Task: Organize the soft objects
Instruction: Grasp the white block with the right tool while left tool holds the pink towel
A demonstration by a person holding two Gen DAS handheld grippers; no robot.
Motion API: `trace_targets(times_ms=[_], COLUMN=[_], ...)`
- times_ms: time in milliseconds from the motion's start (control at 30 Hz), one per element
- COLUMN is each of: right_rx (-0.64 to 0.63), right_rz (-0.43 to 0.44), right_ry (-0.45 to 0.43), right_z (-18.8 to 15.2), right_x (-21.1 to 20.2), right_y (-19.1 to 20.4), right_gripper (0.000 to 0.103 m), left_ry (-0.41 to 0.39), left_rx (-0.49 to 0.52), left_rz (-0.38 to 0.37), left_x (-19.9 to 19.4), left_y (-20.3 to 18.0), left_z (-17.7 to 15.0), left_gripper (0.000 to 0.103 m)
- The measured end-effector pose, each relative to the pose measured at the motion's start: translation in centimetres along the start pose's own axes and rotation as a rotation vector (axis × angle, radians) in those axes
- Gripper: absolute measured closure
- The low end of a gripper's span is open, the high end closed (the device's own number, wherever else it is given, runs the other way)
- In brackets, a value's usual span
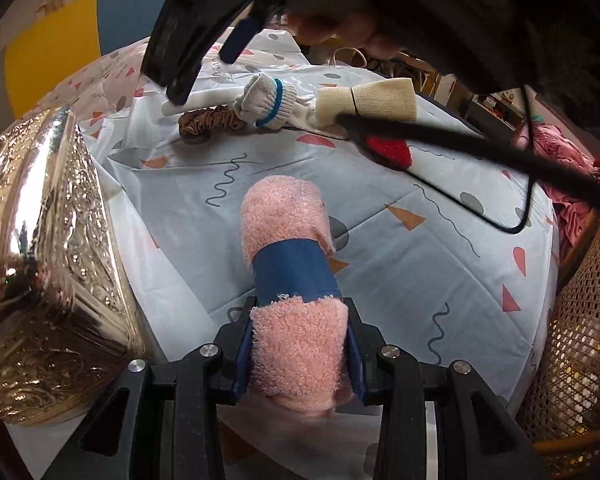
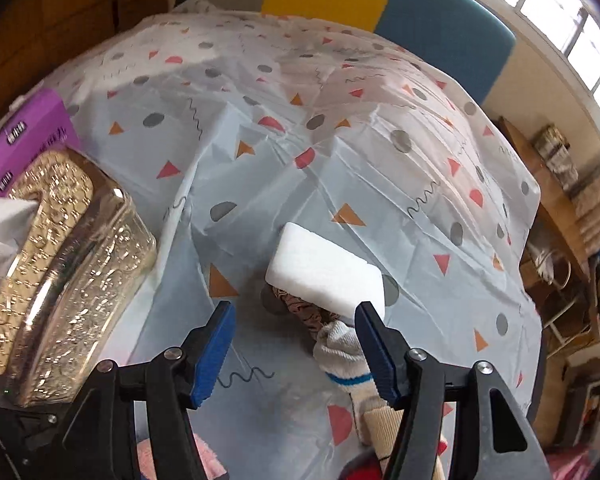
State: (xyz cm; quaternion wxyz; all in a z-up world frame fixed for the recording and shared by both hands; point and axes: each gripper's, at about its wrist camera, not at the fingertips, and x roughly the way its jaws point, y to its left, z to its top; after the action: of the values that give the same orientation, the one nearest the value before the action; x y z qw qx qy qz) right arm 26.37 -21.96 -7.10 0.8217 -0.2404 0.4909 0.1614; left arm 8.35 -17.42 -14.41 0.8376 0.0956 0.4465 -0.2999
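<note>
A pink rolled towel (image 1: 288, 216) with a blue band sticks out forward from my left gripper (image 1: 300, 320), which is shut on its near end just above the cloth. My right gripper (image 2: 296, 348) is open and hovers over a small pile at the far side. In that pile a white sponge block (image 2: 324, 276) lies on a brown scrunchie (image 2: 300, 312). Beside them is a white knit sock (image 2: 340, 356) with a blue band, then a beige fabric roll (image 2: 380, 420) and a red item (image 1: 392, 152). Nothing is between the right pads.
An embossed gold tissue box (image 1: 48, 260) stands at the left edge, with a purple box (image 2: 28, 132) behind it. A wicker basket (image 1: 580, 340) sits off the table's right side. A black cable (image 1: 460, 200) trails over the patterned tablecloth (image 2: 340, 140).
</note>
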Motion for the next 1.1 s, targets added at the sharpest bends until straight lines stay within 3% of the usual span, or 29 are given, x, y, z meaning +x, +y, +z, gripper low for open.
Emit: trace_targets(times_ms=[200, 267, 333, 367, 433, 467, 600, 833, 933, 967, 1000, 1067, 1100], right_rx=[-0.107, -0.07, -0.043, -0.017, 0.029, 0.037, 0.112, 0.374, 0.404, 0.408, 0.434, 0.559, 0.63], right_rz=[-0.117, -0.089, -0.093, -0.074, -0.021, -0.019, -0.005, 0.107, 0.148, 0.134, 0.147, 0.248, 0.268], right_ry=[0.033, 0.027, 0.012, 0.005, -0.033, -0.048, -0.108, -0.215, -0.213, -0.207, -0.197, -0.174, -0.165], right_z=[1.7, 2.3, 2.6, 2.7, 2.8, 2.8, 1.8, -2.1, -3.9, -4.2, -4.6, -5.4, -5.7], right_x=[4.1, 4.7, 4.8, 4.5, 3.2, 2.5, -0.7, -6.7, -7.7, -7.7, -7.4, -6.0, -5.2], right_y=[1.5, 0.9, 0.3, -0.1, -0.6, -0.7, -1.7, -5.8, -6.2, -6.2, -6.6, -8.4, -9.4], right_gripper=[0.041, 0.043, 0.064, 0.083, 0.088, 0.097, 0.101, 0.102, 0.102, 0.099, 0.087, 0.064, 0.059], left_ry=[-0.002, -0.003, -0.004, -0.005, -0.007, -0.008, -0.01, -0.001, 0.004, 0.004, 0.005, 0.008, 0.009], left_rx=[-0.013, -0.016, -0.02, -0.02, -0.021, -0.02, -0.021, -0.018, -0.024, -0.027, -0.031, -0.033, -0.03], left_rz=[-0.012, -0.016, -0.018, -0.018, -0.017, -0.014, -0.005, 0.017, 0.023, 0.024, 0.024, 0.029, 0.032], left_x=[0.1, 0.1, -0.1, -0.2, -0.2, -0.2, -0.3, -0.3, -0.3, -0.3, -0.3, -0.3, -0.3], left_y=[0.0, 0.1, 0.1, 0.2, 0.4, 0.4, 0.3, 0.0, 0.0, 0.0, 0.0, 0.0, 0.0], left_z=[-0.2, -0.3, -0.4, -0.5, -0.5, -0.4, -0.5, 0.0, 0.0, 0.0, 0.0, 0.0, 0.0], left_gripper=[0.063, 0.063, 0.063, 0.063, 0.063, 0.063, 0.063, 0.063, 0.063, 0.063, 0.063, 0.063, 0.063])
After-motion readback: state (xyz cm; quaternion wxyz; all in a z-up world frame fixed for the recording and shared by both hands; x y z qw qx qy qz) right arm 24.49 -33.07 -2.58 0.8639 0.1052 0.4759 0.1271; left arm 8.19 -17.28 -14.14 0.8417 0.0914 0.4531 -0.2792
